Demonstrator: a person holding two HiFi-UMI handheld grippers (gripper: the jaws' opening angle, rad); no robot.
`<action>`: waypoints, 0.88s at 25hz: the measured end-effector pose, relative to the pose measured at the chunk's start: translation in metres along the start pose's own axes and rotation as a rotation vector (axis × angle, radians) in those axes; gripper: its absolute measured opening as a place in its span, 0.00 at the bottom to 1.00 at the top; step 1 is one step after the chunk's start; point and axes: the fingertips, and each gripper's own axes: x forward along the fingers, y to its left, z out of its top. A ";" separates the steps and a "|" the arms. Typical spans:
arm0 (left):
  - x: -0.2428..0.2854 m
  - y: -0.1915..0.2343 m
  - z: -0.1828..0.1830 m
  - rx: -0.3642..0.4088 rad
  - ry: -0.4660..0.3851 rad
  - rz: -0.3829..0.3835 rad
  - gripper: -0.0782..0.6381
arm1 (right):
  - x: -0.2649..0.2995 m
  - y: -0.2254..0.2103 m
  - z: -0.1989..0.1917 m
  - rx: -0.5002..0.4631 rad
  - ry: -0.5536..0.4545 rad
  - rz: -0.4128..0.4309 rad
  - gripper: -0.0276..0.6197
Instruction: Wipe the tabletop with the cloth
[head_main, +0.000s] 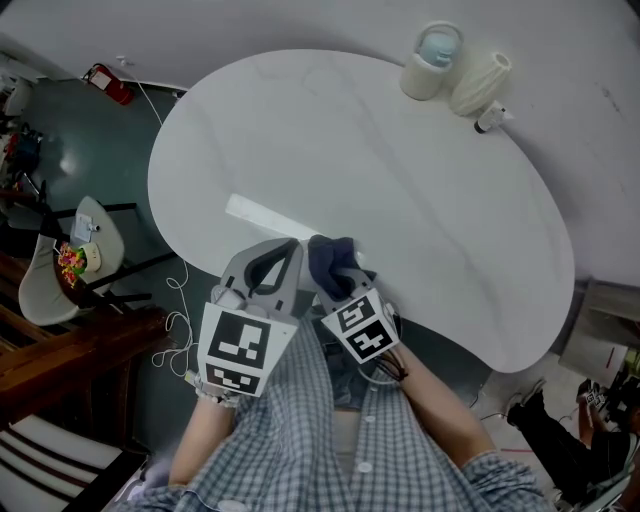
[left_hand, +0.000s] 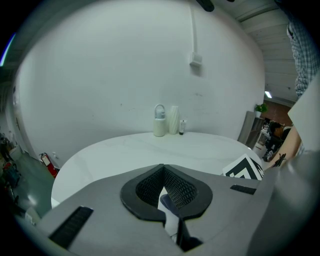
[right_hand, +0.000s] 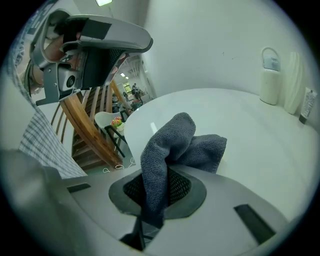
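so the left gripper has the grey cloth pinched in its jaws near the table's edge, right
Not quite: it is the right gripper that has the grey cloth pinched in its jaws near the table's edge. The right gripper view shows the cloth clamped between the jaws and bunched up beyond them. The left gripper view shows the left gripper shut with nothing in it.
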 end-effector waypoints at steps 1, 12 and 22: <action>0.000 0.000 0.000 0.000 0.000 0.000 0.11 | 0.000 -0.002 0.001 -0.001 -0.003 -0.007 0.10; 0.015 -0.024 0.014 0.025 -0.003 -0.040 0.11 | -0.016 -0.053 0.004 0.056 -0.040 -0.132 0.10; 0.036 -0.058 0.032 0.068 -0.010 -0.105 0.11 | -0.064 -0.127 -0.021 0.197 -0.087 -0.305 0.10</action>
